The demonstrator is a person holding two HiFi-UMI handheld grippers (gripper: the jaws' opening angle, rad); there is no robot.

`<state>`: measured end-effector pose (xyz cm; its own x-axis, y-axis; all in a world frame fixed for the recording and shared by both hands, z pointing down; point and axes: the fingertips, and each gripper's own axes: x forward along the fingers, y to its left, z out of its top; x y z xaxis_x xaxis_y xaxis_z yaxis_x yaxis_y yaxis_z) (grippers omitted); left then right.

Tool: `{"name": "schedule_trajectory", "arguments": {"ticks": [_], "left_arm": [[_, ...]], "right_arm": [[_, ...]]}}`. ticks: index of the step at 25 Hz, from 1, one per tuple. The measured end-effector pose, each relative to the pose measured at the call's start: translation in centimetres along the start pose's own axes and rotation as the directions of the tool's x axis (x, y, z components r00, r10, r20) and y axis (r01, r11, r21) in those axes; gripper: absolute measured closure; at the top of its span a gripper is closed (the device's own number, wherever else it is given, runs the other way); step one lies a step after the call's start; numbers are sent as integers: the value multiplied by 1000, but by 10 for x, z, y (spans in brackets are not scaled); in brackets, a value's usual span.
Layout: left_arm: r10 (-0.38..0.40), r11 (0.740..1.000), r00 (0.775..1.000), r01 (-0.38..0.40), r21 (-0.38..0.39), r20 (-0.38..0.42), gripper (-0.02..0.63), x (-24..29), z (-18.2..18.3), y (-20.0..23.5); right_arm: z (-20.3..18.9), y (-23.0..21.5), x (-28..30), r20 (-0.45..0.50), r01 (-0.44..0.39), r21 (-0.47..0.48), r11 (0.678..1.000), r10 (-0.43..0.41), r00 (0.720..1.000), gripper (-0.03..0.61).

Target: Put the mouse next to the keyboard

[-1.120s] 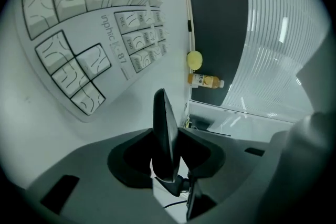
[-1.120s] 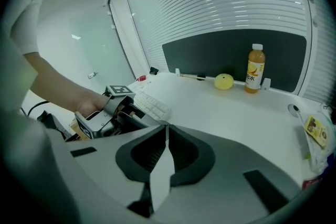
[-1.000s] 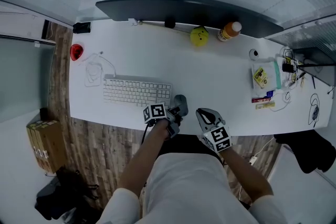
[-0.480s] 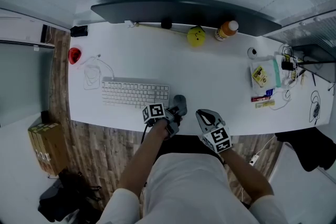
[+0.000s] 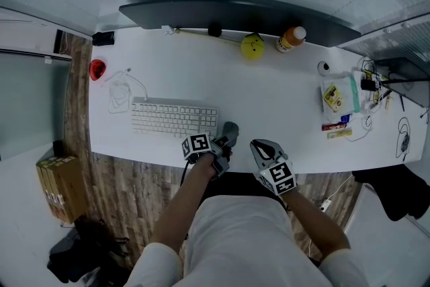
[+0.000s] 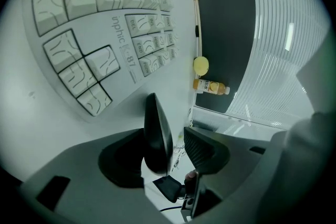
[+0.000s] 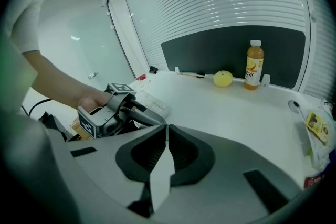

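The dark grey mouse (image 5: 230, 130) lies on the white desk (image 5: 282, 104) just right of the white keyboard (image 5: 173, 119), near the front edge. My left gripper (image 5: 223, 143) is right behind it, and its jaws are opening. In the left gripper view the mouse (image 6: 157, 134) stands between the jaws against the left pad, with a gap to the right pad, and the keyboard (image 6: 105, 23) fills the upper left. My right gripper (image 5: 263, 146) hovers at the desk's front edge to the right of the mouse. Its jaws (image 7: 166, 131) meet with nothing between them.
A dark monitor (image 5: 235, 13) runs along the back, with a yellow round object (image 5: 252, 46) and an orange bottle (image 5: 291, 39) before it. A red object (image 5: 98, 68) and a white cable (image 5: 121, 87) lie left of the keyboard. Packets and cables (image 5: 334, 99) crowd the right end.
The mouse and both grippers stay about where they were beside the keyboard; only the head view shifts slightly.
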<state>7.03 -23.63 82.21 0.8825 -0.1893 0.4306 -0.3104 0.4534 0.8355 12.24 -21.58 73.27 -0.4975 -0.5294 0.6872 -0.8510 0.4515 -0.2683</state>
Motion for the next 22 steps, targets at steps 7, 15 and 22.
{"name": "schedule_trajectory", "arguments": {"ticks": [7,15,22], "left_arm": [[-3,993,994,15,-117,106,334,-14,-1,11],[82,982,983,-51,-182,165,272,-23,-7,29],[208,953,947,-140,-269,245,233,-35,-10,42]], "right_arm": [[-4,1,1,-9,-3,-18,1000,3,1000,540],[-9,6,-1,-16,-14,-30,999,14,1000,540],[-12,9,-3,-22,-22,-43,999,21,1000,540]]}}
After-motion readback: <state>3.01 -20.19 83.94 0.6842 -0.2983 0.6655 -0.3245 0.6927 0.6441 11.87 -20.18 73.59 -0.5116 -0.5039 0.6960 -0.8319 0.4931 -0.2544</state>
